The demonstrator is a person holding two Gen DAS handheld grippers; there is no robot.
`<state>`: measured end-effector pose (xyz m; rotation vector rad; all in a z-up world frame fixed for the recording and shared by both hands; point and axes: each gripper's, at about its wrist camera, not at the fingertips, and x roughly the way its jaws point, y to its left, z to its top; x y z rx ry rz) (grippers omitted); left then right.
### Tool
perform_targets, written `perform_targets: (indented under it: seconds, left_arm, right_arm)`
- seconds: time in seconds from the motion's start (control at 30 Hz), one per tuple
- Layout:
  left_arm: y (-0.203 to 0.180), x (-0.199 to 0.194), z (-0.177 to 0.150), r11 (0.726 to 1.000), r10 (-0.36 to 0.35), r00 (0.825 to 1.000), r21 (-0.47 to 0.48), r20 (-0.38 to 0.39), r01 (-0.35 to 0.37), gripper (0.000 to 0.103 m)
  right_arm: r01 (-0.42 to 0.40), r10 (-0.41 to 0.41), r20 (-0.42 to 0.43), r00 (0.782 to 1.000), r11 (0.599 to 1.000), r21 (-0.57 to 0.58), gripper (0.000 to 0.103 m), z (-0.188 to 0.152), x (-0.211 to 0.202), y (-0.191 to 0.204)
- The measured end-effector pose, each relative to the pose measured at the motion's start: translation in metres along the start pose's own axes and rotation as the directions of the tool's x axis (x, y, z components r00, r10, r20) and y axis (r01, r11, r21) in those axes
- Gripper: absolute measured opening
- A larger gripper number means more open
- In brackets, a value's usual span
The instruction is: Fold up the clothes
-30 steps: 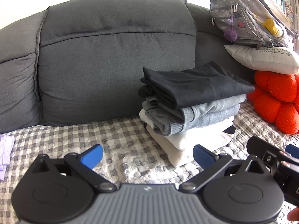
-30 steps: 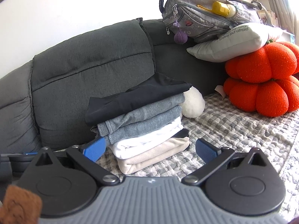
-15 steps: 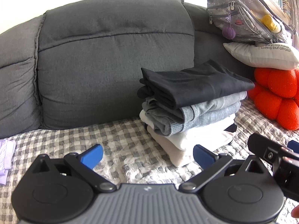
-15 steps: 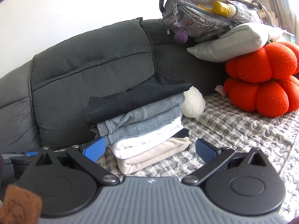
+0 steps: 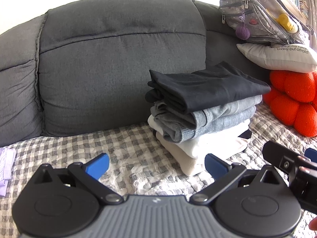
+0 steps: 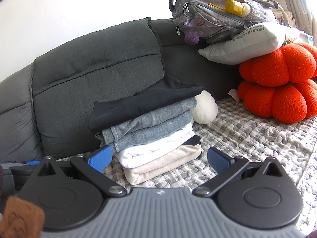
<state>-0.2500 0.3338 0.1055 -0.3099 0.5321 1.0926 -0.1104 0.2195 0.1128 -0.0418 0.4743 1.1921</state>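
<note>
A stack of folded clothes (image 5: 202, 115) stands on the checked blanket (image 5: 126, 140) of a grey sofa: a black garment (image 5: 206, 87) on top, grey ones under it, then white and beige at the bottom. The right wrist view shows the same stack (image 6: 152, 127) close ahead. My left gripper (image 5: 157, 163) is open and empty, low over the blanket, in front of and left of the stack. My right gripper (image 6: 159, 157) is open and empty too, just short of the stack's beige bottom layer. Part of the right gripper's body (image 5: 291, 166) shows at the right of the left wrist view.
A grey backpack (image 6: 216, 10) lies on a white pillow (image 6: 251, 41), which rests on orange pumpkin cushions (image 6: 277, 87) at the right. A white plush ball (image 6: 205, 110) sits behind the stack. A lilac cloth (image 5: 6, 164) lies at the far left. Sofa back cushions (image 5: 118, 63) rise behind.
The left wrist view has drifted slightly, so the stack sits a little higher and left. The right gripper has barely moved. Both stay open.
</note>
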Motion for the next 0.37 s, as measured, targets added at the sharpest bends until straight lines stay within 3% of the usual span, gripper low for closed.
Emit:
perform_targets:
  seconds: [0.37]
  left_arm:
    - [-0.0016, 0.0006, -0.0006, 1.000, -0.002, 1.000, 0.009, -0.006, 0.002, 0.102]
  right_arm:
    - [-0.004, 0.004, 0.007, 1.000, 1.000, 0.015, 0.103, 0.0008, -0.0006, -0.0018]
